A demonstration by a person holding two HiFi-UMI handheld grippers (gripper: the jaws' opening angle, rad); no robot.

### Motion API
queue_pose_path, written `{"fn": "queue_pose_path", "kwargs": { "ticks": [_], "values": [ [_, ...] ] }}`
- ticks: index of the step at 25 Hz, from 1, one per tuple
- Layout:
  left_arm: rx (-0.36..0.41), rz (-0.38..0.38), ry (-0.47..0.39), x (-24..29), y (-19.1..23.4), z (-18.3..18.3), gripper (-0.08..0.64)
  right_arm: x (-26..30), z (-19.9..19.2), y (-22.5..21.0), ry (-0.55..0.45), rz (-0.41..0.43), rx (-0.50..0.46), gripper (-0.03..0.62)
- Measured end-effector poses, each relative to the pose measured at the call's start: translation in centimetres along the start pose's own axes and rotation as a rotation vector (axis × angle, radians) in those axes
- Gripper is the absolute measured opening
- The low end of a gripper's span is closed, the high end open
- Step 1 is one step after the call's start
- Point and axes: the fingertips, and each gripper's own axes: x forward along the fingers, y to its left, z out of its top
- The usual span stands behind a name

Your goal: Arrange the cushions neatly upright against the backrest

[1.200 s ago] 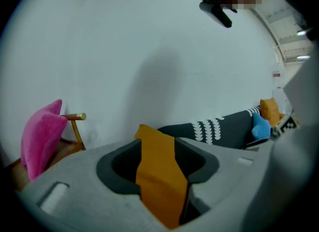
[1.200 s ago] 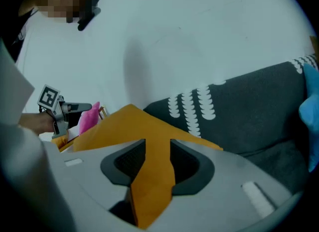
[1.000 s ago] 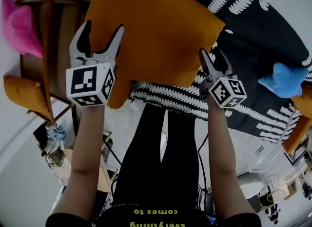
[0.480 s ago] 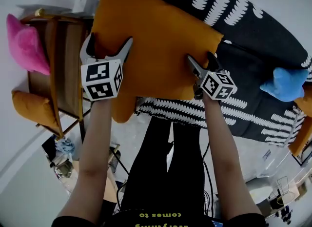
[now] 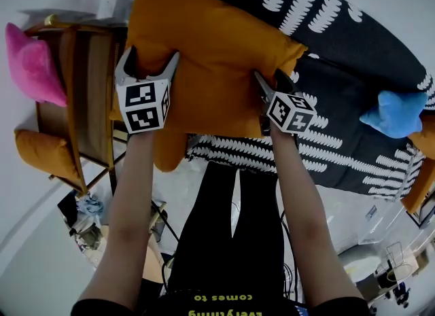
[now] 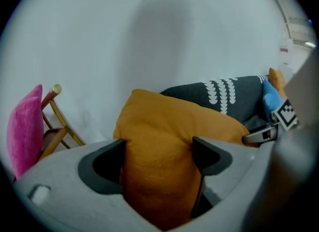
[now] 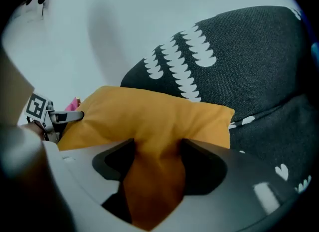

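A big orange cushion (image 5: 217,56) lies tilted over the left end of the dark sofa (image 5: 353,43) with its white leaf print. My left gripper (image 5: 152,60) is at the cushion's left edge, and its jaws are closing with a thick fold of the orange fabric (image 6: 164,141) bulging between them. My right gripper (image 5: 270,80) is at the cushion's near right edge, and its jaws are also closing, pinching a fold of the cushion (image 7: 149,116) between the pads. A blue cushion (image 5: 394,114) rests on the sofa seat far to the right.
A wooden chair (image 5: 88,90) stands left of the sofa with a pink cushion (image 5: 30,63) on it and a smaller orange cushion (image 5: 44,155) beside it. Another orange cushion (image 5: 418,172) shows at the right edge. A pale wall rises behind the sofa.
Both grippers have moved forward onto the orange cushion's near edge and taken folds of it between their jaws. The cushion has shifted a little toward the backrest.
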Motion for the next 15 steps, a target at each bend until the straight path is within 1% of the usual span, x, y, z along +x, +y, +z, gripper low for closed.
{"fn": "queue_pose_path", "kwargs": {
  "ticks": [3, 5, 7, 11, 15],
  "values": [
    [0.034, 0.013, -0.005, -0.3, -0.4, -0.2, 0.393, -0.7, 0.2, -0.8, -0.029, -0.024, 0.066, 0.158],
    [0.049, 0.021, -0.01, -0.5, -0.6, -0.2, 0.364, -1.0, 0.3, -1.3, -0.045, -0.033, 0.079, 0.054],
    [0.061, 0.027, -0.017, -0.7, -0.8, 0.0, 0.322, -1.1, 0.5, -1.1, -0.05, -0.037, 0.06, 0.026],
    [0.053, 0.028, -0.058, -2.1, -1.2, 0.9, 0.23, -2.1, 1.2, -0.8, -0.079, -0.032, 0.04, 0.017],
    [0.025, 0.02, -0.117, -4.1, -1.5, 1.3, 0.152, -4.2, 1.4, -0.4, -0.123, -0.014, 0.066, 0.017]
  ]
}}
